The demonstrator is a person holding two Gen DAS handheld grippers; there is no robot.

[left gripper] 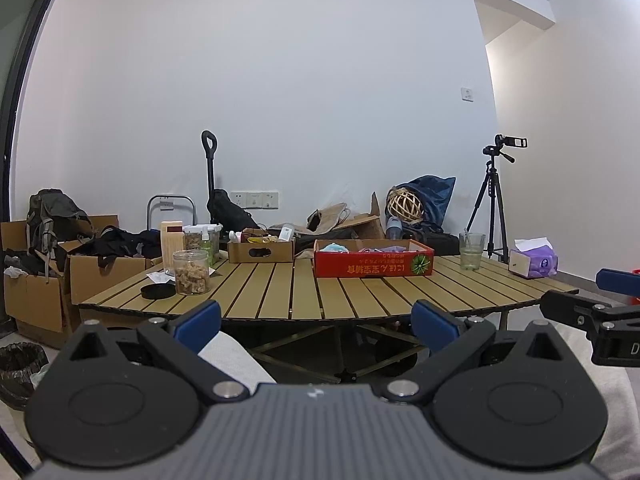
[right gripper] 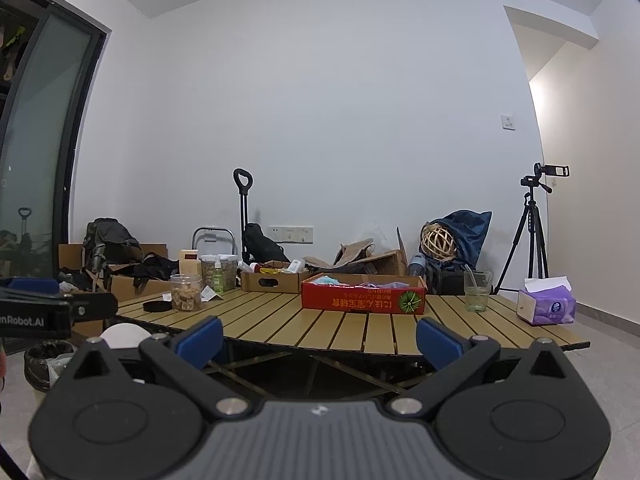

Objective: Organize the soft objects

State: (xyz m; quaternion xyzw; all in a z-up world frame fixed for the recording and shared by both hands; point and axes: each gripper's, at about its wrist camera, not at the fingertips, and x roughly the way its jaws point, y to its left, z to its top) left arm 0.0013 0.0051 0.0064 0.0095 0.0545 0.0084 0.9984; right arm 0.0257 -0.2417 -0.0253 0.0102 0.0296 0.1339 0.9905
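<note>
Both grippers sit low in front of the slatted wooden table point(left gripper: 360, 292), short of its near edge. From its own camera the left gripper point(left gripper: 316, 322) has its blue-padded jaws spread wide with nothing between them; the right gripper point(right gripper: 320, 338) is likewise spread and empty.

At 12 o'clock, slightly toward 1, a shallow red cardboard box point(left gripper: 374, 263) rests on the table. Inside it lie the soft objects point(left gripper: 360, 247): crumpled pale blue and lilac pieces, too small to tell whether cloth or something else. They should be light, limp and easily squashed, so I would pinch a raised fold from above, not the flat middle; a loose grip may let them slide off the pads.

At 10 o'clock stands 1 clear jar point(left gripper: 191, 272) of brown chunks, its black lid point(left gripper: 158, 291) just beside it. At 2 o'clock are a drinking glass point(left gripper: 471, 251) and a purple tissue pack point(left gripper: 533, 261).
</note>
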